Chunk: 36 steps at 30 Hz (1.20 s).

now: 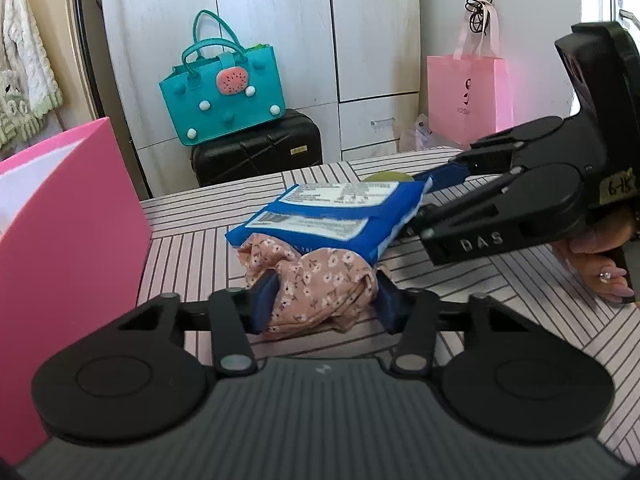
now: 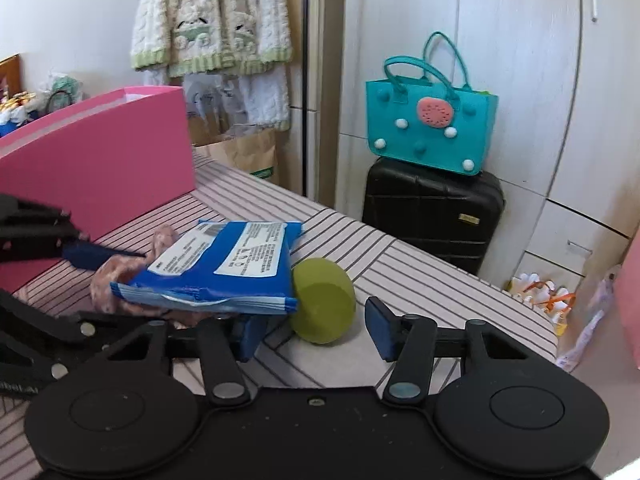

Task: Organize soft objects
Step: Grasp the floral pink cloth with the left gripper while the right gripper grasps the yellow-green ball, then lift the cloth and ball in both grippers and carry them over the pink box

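Squeezing a bundle of floral cloth (image 1: 312,276), the left claw (image 1: 324,300) is pressing both pads into the fabric just below the blue packet (image 1: 332,212). The packet is lying on top of the cloth and covering its far part. The right claw (image 2: 316,330) is standing partly apart and holding nothing, one pad tucked under the packet's near edge; contact there is hard to judge. A green round thing (image 2: 324,296) is resting on the striped counter (image 1: 480,320) beside the packet, mostly hidden in the left view. A pink box (image 1: 60,220), cut off, is standing left of the packet.
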{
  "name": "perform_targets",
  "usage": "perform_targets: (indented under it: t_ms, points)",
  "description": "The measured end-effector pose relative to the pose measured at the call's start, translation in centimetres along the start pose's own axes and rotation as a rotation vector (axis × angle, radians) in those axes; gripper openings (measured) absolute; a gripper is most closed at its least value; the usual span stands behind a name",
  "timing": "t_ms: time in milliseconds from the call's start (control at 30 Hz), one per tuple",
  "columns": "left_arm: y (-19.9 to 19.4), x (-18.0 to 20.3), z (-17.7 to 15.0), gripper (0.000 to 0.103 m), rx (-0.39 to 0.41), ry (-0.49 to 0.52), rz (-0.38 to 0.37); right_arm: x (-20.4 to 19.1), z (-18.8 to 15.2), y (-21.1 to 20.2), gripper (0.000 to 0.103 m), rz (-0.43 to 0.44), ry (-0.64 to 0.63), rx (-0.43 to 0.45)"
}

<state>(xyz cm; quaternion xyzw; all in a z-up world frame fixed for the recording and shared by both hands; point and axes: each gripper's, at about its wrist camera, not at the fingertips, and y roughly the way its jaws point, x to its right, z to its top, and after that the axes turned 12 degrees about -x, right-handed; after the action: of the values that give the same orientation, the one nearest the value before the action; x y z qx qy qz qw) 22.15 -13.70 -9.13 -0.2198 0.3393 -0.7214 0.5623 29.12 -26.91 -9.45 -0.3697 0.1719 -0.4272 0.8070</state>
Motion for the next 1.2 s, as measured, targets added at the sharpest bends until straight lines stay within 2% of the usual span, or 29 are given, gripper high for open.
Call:
perform_targets:
  t_ms: [33,67,133,167,267,400,533,667,900,1000,1200]
  points:
    - [0.1,0.1,0.0,0.039,0.003,0.003,0.008,-0.1,0.1,0.1,0.056,-0.002,0.004,-0.003]
    - [0.1,0.1,0.0,0.036,0.003,0.002,0.014,-0.2,0.3,0.2,0.047,-0.002,0.005,-0.008]
    - [0.1,-0.1,0.1,0.028,-0.002,-0.005,0.011,-0.5,0.4,0.3,0.042,-0.017,0.022,-0.013]
    - [0.0,-0.2,0.0,0.022,-0.005,-0.013,0.006,-0.5,0.4,0.2,0.041,-0.013,0.033,-0.013]
    - [-0.3,-0.5,0.0,0.019,-0.012,-0.025,-0.014,-0.3,0.1,-0.4,0.04,0.026,0.092,-0.01]
    - [-0.8,-1.1,-0.3,0.016,-0.016,-0.071,-0.085,-0.9,-0.9,-1.8,0.04,0.02,0.13,-0.003]
    - [-1.3,-1.2,-0.5,0.013,-0.015,-0.08,-0.085,-1.2,-1.6,-3.2,0.04,0.014,0.175,-0.003]
    - [-2.2,-1.6,-0.7,0.012,-0.028,-0.097,-0.118,-1.3,-2.1,-4.5,0.04,-0.019,0.187,-0.012]
    - [-3.4,-2.3,-0.5,0.012,-0.161,-0.074,-0.205,-2.1,-3.3,-6.9,0.04,-0.036,0.218,-0.034]
    - [-3.9,-2.5,-0.4,0.012,-0.214,-0.061,-0.233,-3.2,-3.7,-8.0,0.04,-0.015,0.224,-0.058]
    - [-5.5,-2.5,-0.8,0.012,-0.265,-0.022,-0.267,-6.2,-4.2,-9.6,0.04,-0.032,0.223,-0.133]
